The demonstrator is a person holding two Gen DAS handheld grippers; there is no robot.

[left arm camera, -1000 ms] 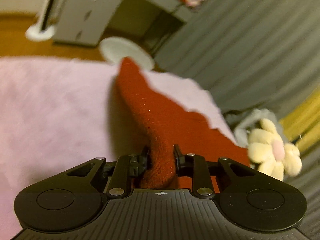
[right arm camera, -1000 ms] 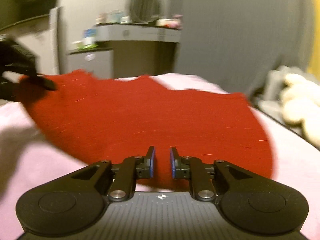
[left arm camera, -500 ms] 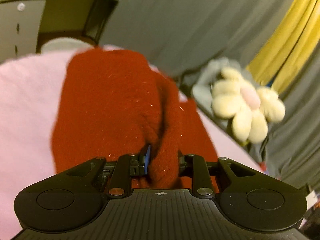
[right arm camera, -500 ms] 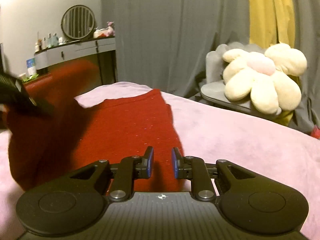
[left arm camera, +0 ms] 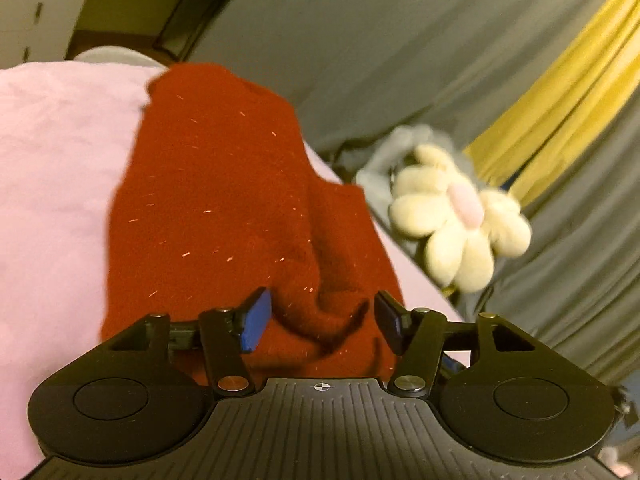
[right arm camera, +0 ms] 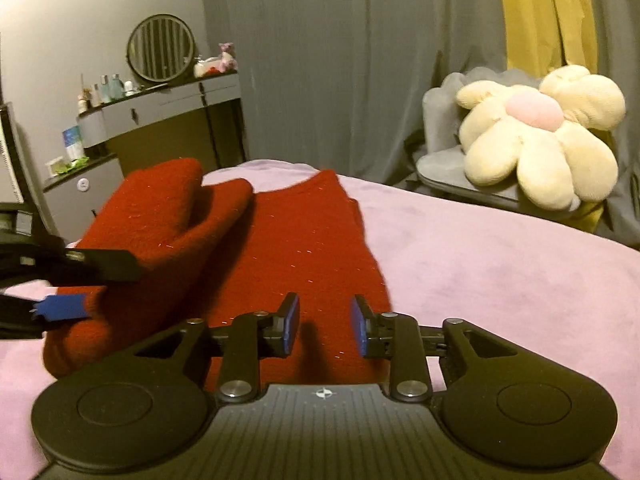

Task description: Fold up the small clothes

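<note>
1 red knit garment (right arm camera: 296,248), 1 pink bed cover (right arm camera: 500,264) under it, 2 grippers, 1 flower-shaped plush cushion (right arm camera: 536,140) on 1 grey chair (right arm camera: 444,160), 1 round mirror (right arm camera: 161,48) on 1 grey dresser (right arm camera: 172,104) w/ several small bottles, too small to count. Garment lies on the bed cover, its left part folded over into a raised hump, right part flat. Right wrist view alone shows mirror, dresser top and bottles, plus the left gripper (right arm camera: 84,280) from the side at the hump's near edge; left wrist view shows only a dresser corner, blurred, but gives the close look at a bunched fold of knit between its own fingers. Left gripper: jaws opening, spread wide, blue pads clear of the fold on both sides, so nothing pinched though cloth sits in the gap. Right gripper (right arm camera: 325,328): jaws opening, a moderate gap, over the flat part's near edge; holds nothing, and can't tell if fingertips touch the knit.
</note>
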